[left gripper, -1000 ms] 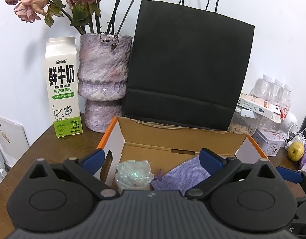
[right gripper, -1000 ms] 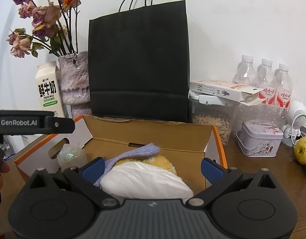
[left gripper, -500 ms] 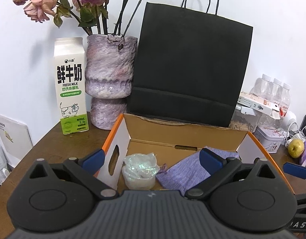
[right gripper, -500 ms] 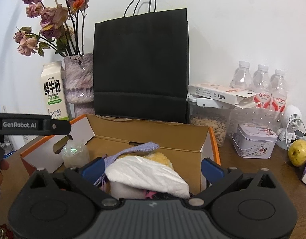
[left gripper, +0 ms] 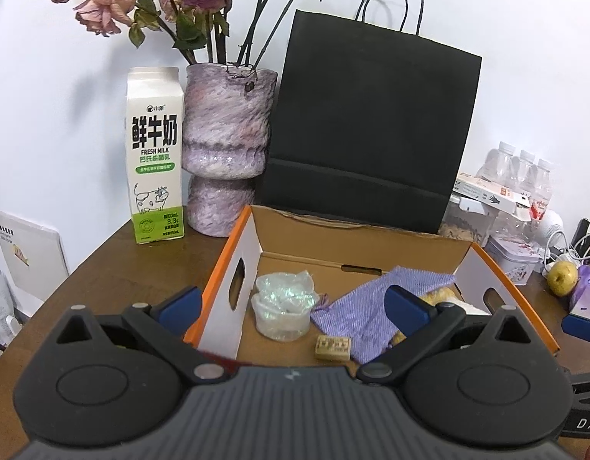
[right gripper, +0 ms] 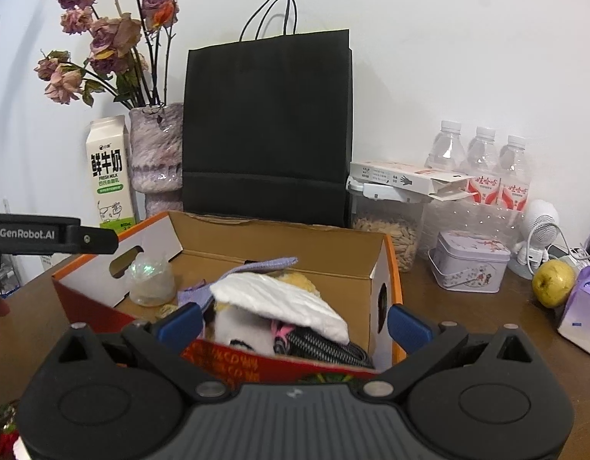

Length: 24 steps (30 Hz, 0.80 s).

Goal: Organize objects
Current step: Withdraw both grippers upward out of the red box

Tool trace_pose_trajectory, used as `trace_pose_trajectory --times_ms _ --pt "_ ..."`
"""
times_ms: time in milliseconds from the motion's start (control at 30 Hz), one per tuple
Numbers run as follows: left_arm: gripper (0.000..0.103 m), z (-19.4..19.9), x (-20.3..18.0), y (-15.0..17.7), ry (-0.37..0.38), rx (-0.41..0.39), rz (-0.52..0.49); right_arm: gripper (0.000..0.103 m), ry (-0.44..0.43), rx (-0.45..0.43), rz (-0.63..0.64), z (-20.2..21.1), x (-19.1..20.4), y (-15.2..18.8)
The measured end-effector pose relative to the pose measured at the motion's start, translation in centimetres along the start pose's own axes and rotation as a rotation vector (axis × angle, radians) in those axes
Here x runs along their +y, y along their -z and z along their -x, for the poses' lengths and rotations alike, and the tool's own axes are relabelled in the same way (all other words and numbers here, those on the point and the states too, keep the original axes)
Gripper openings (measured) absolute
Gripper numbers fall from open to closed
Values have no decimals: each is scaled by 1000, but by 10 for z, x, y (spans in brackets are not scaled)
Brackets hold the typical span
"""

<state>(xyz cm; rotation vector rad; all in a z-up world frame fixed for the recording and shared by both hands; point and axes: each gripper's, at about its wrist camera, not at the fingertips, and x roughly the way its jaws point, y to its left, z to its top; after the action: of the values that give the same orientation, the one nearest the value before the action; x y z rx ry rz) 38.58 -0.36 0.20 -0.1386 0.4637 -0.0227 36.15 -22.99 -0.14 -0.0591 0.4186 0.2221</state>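
Observation:
An open cardboard box with orange edges (left gripper: 233, 268) (right gripper: 383, 264) sits on the brown table. Inside lie a clear plastic cup with iridescent film (left gripper: 283, 306) (right gripper: 151, 280), a lilac cloth pouch (left gripper: 371, 306), a small tan block (left gripper: 332, 347), a white pad (right gripper: 287, 303) over a yellow plush (right gripper: 295, 280), and a braided cord (right gripper: 322, 349). My left gripper (left gripper: 293, 303) is open at the box's near left side, fingers astride its left wall. My right gripper (right gripper: 293, 320) hangs open over the near edge, nothing between its fingers.
Behind the box stand a black paper bag (left gripper: 368, 130), a lilac vase with dried roses (left gripper: 226, 145) and a milk carton (left gripper: 155, 168). To the right are a grain jar (right gripper: 387, 230), a tin (right gripper: 469, 260), water bottles (right gripper: 483, 168), a yellow-green fruit (right gripper: 554, 283).
Both grippers have pulled back and risen from the box, so more of its inside and near wall shows. Both stayed open. The box contents have not moved.

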Motion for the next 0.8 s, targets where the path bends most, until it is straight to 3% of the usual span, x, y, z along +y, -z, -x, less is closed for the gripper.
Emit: trace_pose_trajectory --times_ms 800 --pt "103 64 28 46 9 21 -14 103 68 -24 -25 79 14 48"
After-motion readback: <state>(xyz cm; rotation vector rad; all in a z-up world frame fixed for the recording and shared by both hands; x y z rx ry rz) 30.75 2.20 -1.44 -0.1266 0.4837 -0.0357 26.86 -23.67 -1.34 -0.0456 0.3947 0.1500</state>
